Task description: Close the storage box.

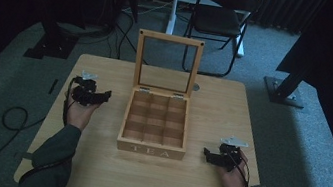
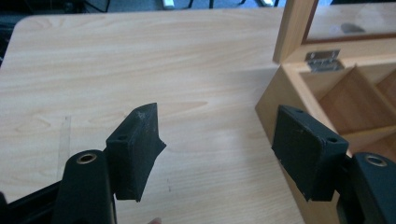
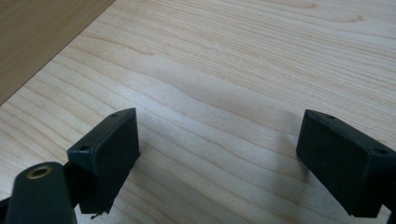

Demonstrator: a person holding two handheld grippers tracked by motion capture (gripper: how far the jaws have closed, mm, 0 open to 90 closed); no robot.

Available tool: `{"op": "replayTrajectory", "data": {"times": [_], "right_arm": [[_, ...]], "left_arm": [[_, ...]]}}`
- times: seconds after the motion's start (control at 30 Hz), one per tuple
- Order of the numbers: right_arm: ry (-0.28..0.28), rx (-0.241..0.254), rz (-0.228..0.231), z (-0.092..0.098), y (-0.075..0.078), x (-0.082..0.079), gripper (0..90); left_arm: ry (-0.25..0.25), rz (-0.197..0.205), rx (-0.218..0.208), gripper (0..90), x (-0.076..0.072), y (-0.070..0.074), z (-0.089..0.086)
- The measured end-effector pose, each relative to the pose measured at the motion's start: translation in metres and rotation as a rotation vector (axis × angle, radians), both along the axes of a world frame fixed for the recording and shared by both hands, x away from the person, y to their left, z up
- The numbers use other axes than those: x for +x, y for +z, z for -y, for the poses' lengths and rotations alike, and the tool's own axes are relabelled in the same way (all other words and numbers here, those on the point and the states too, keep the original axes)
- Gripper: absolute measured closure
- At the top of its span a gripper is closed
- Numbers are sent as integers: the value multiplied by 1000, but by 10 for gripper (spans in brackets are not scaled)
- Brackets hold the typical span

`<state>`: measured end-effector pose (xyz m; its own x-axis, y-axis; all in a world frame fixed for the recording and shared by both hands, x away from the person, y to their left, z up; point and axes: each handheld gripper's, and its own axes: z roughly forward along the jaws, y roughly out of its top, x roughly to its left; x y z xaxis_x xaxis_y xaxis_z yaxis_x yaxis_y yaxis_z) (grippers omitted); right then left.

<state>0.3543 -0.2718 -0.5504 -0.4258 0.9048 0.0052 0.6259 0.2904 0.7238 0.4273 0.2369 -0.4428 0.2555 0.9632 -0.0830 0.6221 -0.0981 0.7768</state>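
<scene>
So the wooden tea box sits pretty much in the middle of the tabletop, a bit toward the far edge. Its lid is swung all the way up, standing upright on two small metal hinges, and it's basically a wood frame with a clear pane in it. Inside is a three-by-three grid of little compartments, and as far as I can see from the high view they've got nothing in them. The front wall has "TEA" on it, facing the person.

The left tool is off to the left of the box, held above the tabletop with its jaws pointing toward the box's left side, roughly level with the back rows. Jaws are spread well apart with nothing between them. In the left gripper view you look past the jaws at bare wood, with the box's left wall, one hinge and a corner compartment on the right side, just beyond the right jaw. It isn't touching the box.

The right tool is down by the box's front right corner, near it but apart, low over the tabletop, jaws pointing left toward the box. Also wide open and holding nothing; the right gripper view has just wood grain between the jaws, plus a darker strip of wood at the top left.

A folding chair stands on the floor behind the tabletop.
</scene>
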Motion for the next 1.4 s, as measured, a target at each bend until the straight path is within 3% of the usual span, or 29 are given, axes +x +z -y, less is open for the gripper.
{"op": "replayTrajectory", "data": {"times": [0.6,0.9,1.03,1.4], "right_arm": [[1,0,-1,0,0,0,128],[1,-1,-1,0,0,0,128],[1,0,-1,0,0,0,128],[1,0,-1,0,0,0,128]], "left_arm": [[-61,58,11,321,20,34,15],[-95,69,33,321,28,40,21],[-118,84,16,321,31,43,21],[-155,121,22,321,42,55,32]]}}
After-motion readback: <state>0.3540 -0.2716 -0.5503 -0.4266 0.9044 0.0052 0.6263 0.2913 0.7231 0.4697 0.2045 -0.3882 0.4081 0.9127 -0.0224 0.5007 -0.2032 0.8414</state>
